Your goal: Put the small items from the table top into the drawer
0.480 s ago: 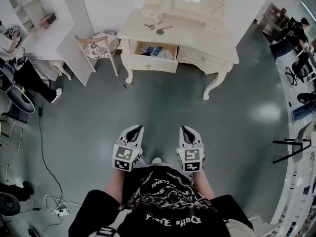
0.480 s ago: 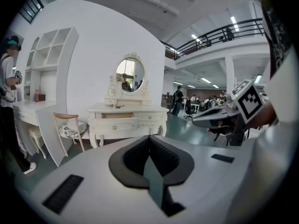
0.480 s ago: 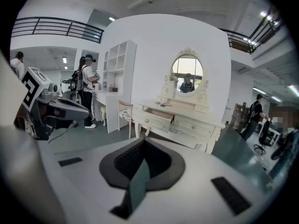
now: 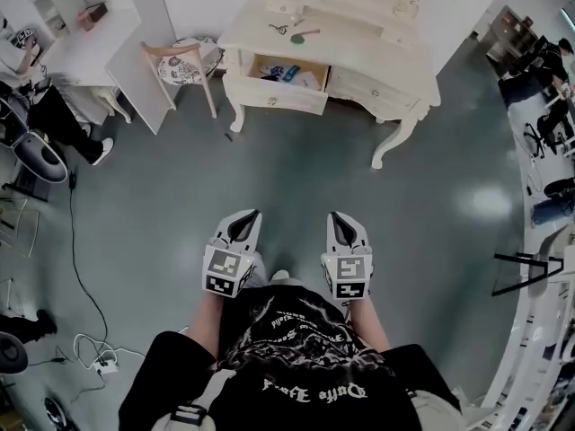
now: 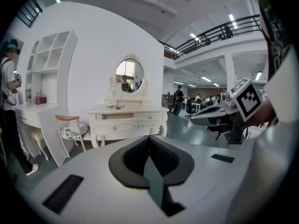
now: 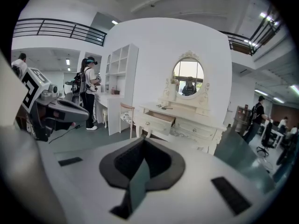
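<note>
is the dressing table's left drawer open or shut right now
Open. The drawer is pulled out from the dressing table, and the head view looks down into it, where small items lie.

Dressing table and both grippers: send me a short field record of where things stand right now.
dressing table: by the far wall, bare floor between it and the grippers
drawer: left one, pulled open; blue item and others inside
table top: small dark item, likely scissors, and pink-handled item
left gripper: shut, empty
right gripper: shut, empty
task: both table-top items not yet picked
</note>
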`<state>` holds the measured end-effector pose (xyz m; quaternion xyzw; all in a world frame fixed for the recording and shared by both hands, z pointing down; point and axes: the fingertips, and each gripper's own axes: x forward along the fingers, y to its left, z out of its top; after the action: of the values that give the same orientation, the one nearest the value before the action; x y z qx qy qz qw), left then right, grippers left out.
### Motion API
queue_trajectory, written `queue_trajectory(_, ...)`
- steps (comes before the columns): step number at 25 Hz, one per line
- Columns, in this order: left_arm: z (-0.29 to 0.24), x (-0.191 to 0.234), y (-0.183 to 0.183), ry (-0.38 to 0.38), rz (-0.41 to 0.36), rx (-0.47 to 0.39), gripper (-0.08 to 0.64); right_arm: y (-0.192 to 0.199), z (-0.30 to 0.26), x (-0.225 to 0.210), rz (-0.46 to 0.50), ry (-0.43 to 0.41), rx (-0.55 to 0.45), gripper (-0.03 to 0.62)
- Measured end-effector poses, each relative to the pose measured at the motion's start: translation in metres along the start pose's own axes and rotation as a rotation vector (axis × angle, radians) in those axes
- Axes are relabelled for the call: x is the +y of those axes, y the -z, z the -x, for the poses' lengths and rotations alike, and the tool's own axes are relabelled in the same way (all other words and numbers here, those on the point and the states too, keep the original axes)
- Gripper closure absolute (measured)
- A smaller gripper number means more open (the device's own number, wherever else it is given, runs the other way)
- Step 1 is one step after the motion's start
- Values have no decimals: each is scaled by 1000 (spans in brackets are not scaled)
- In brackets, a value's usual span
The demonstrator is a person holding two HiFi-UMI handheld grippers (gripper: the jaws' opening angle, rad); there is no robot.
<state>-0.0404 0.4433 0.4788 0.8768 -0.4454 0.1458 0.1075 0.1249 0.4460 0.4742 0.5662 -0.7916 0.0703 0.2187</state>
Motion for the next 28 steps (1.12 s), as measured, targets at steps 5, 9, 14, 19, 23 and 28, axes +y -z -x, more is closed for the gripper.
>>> queue_trajectory(5,-4,9,2,-4,3,-5,545,-1,-12,3,4,-9,-8,583)
queue_trajectory(9,-13,25,0,-3,11,-12,545,-11,-26,4,2,-3,-20,582)
queue_trajectory(14,-33,46,-7,15,16,1,545,-19,-48,7,-15,-47,-9,581)
queue_trajectory(19,-69,69,-18,45,18,-1,545,-26,-83,1,15,-43,23,581)
queue_trajectory(23,-90,93,-23,58,14,8,545,-34,-112,4,17,-51,44,581)
queue_trajectory(28,-124,123,-42,91,-12,1,545,-50,-147,-2,75,-37,60,581)
